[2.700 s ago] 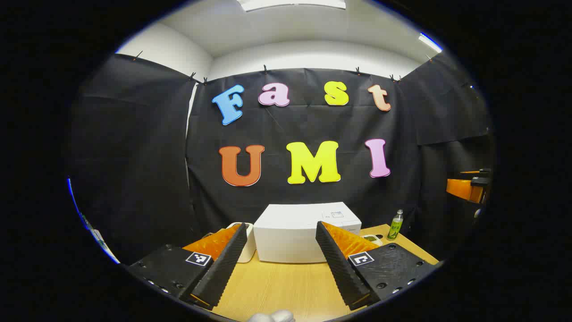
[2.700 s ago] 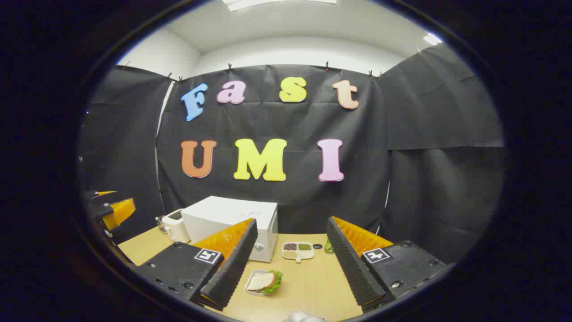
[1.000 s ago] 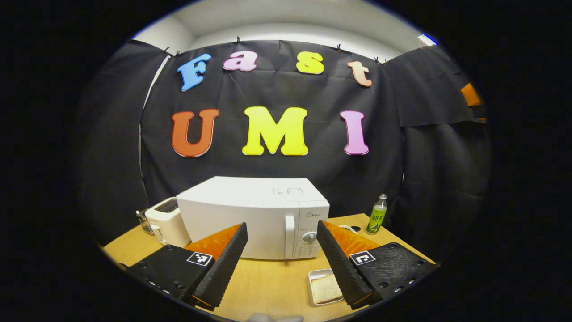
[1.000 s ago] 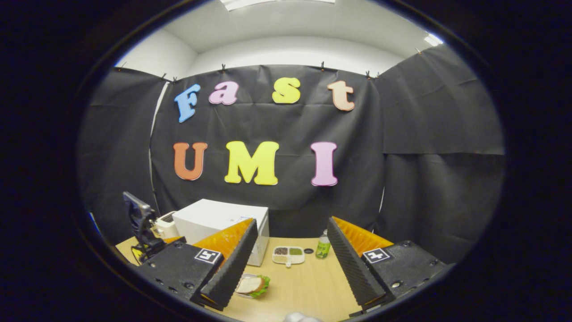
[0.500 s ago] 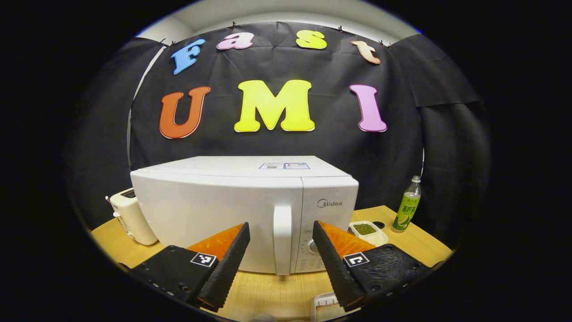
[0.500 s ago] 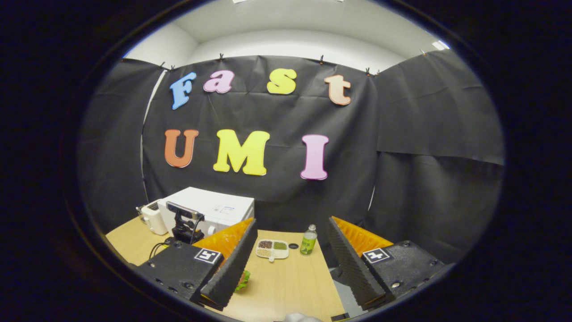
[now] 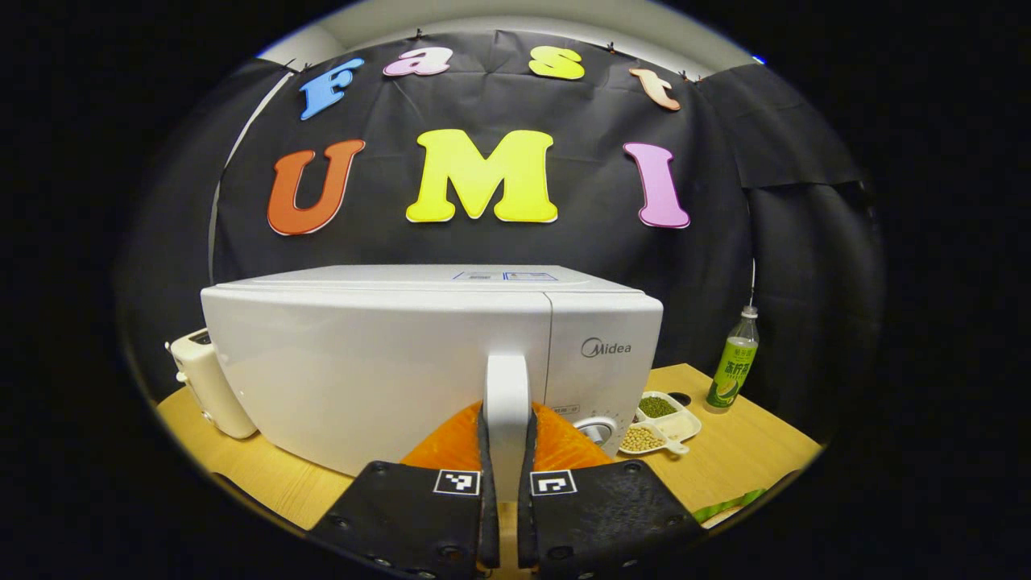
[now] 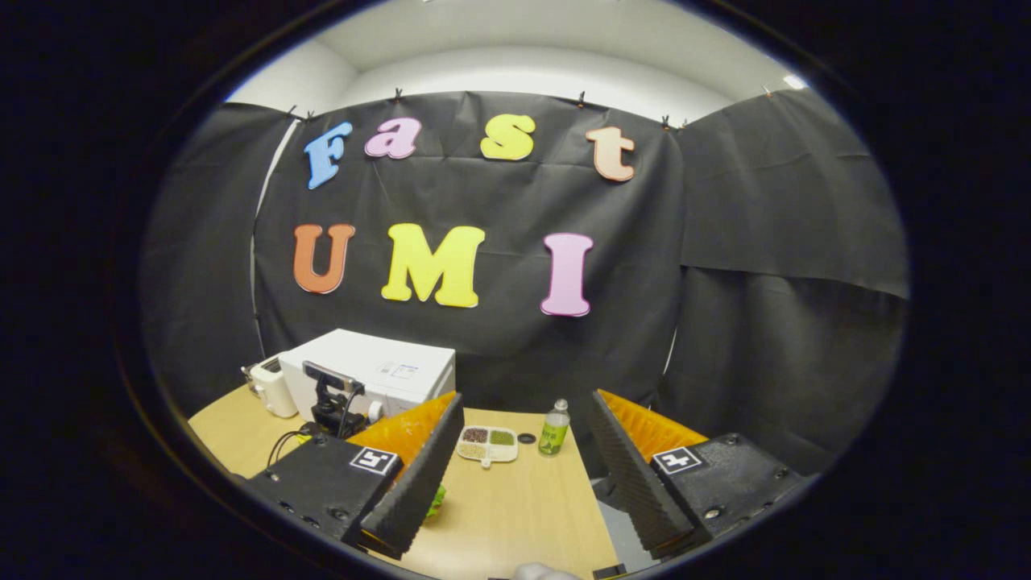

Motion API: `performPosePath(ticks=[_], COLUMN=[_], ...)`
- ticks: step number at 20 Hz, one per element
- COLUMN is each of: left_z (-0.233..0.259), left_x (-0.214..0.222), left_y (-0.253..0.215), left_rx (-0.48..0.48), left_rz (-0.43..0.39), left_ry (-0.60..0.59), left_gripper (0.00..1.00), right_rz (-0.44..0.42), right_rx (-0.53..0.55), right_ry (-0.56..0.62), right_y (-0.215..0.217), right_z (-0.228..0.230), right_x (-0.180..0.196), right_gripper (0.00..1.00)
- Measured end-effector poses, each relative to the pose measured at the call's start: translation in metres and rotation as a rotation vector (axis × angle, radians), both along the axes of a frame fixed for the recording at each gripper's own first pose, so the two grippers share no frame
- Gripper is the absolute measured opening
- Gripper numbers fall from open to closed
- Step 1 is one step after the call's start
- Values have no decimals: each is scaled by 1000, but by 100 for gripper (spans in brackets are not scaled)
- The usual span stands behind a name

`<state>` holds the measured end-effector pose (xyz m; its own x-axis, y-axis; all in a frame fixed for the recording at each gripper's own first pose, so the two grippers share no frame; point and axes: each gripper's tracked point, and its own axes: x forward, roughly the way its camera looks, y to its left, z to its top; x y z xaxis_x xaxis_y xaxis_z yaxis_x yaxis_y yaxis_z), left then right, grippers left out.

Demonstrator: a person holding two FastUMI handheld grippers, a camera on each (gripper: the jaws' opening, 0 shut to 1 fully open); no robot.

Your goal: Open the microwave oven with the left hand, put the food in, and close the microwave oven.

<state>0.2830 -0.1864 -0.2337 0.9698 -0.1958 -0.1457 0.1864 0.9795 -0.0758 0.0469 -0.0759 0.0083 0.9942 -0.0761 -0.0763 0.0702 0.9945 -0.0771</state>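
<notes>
1 microwave (image 7: pixel 378 362) sits on the table (image 7: pixel 749 451), door shut, with 1 toaster (image 7: pixel 205 383) to its left and 1 bottle (image 7: pixel 731 370) and 1 divided dish (image 7: pixel 660 419) to its right. The left gripper (image 7: pixel 506 491) is clamped on the door handle (image 7: pixel 507 387), both fingers pressing it. The right gripper (image 8: pixel 523 475) hangs wide open, holding nothing. Of the food (image 8: pixel 435 501), just a green edge peeks past a finger.

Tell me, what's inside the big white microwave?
You can't see inside. The microwave door is closed and solid white, so it hides whatever is in there. The left gripper is squeezing the door handle, ready to pull.
</notes>
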Motion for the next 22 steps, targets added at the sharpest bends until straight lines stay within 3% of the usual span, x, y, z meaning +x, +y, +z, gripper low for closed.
performPosePath(ticks=[1,3,4,5,6,7,8,9,12,13,14,15,17,18,19,20,21,22], left_z=[-2,0,0,-2,-2,-2,0,-2,-4,-6,-7,-7,-4,-2,2,2,3,5], left_x=[-1,-2,-3,-8,-17,-28,-38,-51,-88,-102,-115,-127,-143,-152,-161,-167,-172,-178], left_y=[0,1,0,1,3,7,11,16,37,47,57,69,94,106,117,127,139,149], left_rx=[3,0,-3,-3,-4,5,3,-1,23,23,23,35,66,73,80,97,109,113], left_rz=[0,-8,-13,-16,-22,-31,-38,-42,-61,-56,-42,-18,22,38,50,67,78,88], left_ry=[2,12,14,31,16,-2,-17,-3,17,35,43,51,48,46,39,42,43,47], left_gripper=[0,3,3,3,3,3,3,3,6,0,9,12,24,22,39,55,72,73], right_rz=[7,20,28,32,38,46,58,71,108,123,136,155,186,201,216,236,246,255], right_rx=[-3,-5,-6,-6,-6,-4,-6,-7,-32,-40,-42,-37,-25,-16,-4,7,15,22], right_ry=[2,3,-1,-5,-6,-8,-6,-12,-36,-41,-41,-43,-37,-32,-23,-12,-6,-7], right_y=[2,5,7,8,10,12,15,19,32,37,43,49,62,69,75,84,87,92], right_z=[-2,-1,1,1,2,1,0,1,6,5,3,1,-5,-9,-13,-17,-19,-20], right_x=[1,3,4,5,6,7,8,8,8,8,8,7,5,4,3,2,0,-2], right_gripper=[100,100,92,92,92,100,92,100,100,92,92,100,100,100,92,100,92,92])
